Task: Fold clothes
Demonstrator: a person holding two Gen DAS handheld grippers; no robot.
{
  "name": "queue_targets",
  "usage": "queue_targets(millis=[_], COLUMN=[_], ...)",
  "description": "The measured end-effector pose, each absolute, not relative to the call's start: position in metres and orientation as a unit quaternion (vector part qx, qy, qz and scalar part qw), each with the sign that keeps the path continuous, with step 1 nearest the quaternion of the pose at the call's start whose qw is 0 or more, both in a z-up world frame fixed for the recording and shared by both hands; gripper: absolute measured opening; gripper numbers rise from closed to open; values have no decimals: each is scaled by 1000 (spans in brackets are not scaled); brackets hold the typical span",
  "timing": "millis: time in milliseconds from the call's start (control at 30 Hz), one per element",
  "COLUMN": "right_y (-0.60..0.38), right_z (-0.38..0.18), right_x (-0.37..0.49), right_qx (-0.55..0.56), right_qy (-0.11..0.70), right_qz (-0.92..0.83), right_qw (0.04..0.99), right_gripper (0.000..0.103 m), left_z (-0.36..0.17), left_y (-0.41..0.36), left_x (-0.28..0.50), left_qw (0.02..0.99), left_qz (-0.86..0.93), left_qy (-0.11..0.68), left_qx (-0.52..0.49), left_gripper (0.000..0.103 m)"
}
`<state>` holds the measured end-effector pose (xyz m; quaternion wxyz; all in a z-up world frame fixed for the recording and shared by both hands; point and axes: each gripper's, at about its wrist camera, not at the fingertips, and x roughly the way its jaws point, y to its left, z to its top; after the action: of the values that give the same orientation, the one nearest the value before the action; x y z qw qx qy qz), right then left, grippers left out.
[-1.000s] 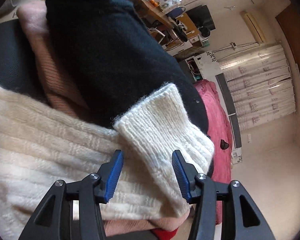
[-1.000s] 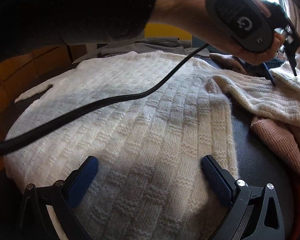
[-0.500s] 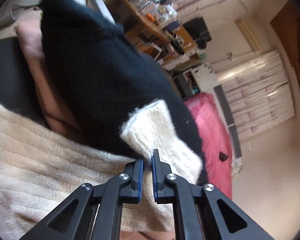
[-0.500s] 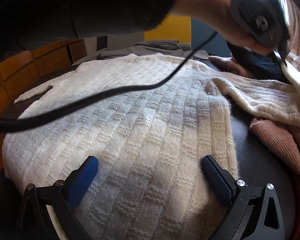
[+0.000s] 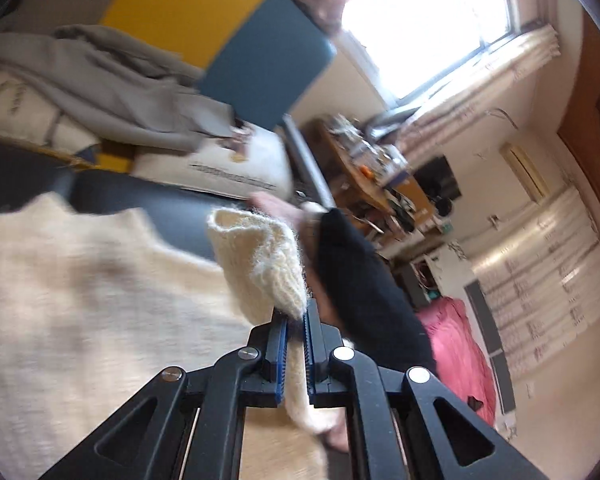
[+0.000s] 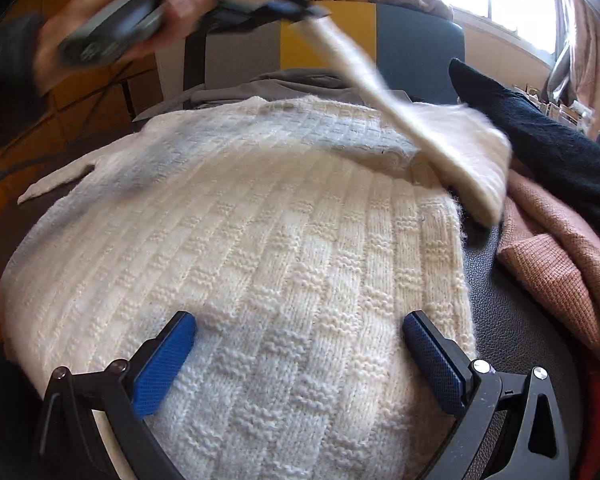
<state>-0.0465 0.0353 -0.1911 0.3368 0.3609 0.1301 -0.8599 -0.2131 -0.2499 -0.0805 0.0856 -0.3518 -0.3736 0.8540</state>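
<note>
Overhead, left gripper (image 5: 295,322) pinches sweater (image 6: 260,248) sleeve cuff (image 5: 260,256), body edges free.

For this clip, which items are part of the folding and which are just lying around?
In the job:
- cream knit sweater
- its sleeve, lifted in the shut left tongs
- right tongs, open over the sweater body

Lying about:
- black garment
- pink knit
- grey garment
</note>
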Motion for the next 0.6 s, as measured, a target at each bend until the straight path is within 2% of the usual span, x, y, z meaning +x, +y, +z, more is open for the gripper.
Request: queue_targets(millis=[200,333,400,600], right_y=[33,30,30,27], right_z=[-191,-190,-190,-189], right_x=[-47,-49,-50,-52], right_qx=[372,379,383,390], right_qy=[133,136,137,139], right_qz=[-859,-857,-857,-856], right_qw=[326,321,317,310], right_gripper=[103,103,103,103], left_z=[-147,-177,-187,-197], left_y=[-324,-330,-334,-364], left_x=[-146,-117,-104,-91], left_qw=[17,5,10,8], left_qz=[839,831,822,801], left_qy=[-393,-402,-418,-479], left_qx=[-375,-385,-386,-360], left_gripper=[6,7,21,33])
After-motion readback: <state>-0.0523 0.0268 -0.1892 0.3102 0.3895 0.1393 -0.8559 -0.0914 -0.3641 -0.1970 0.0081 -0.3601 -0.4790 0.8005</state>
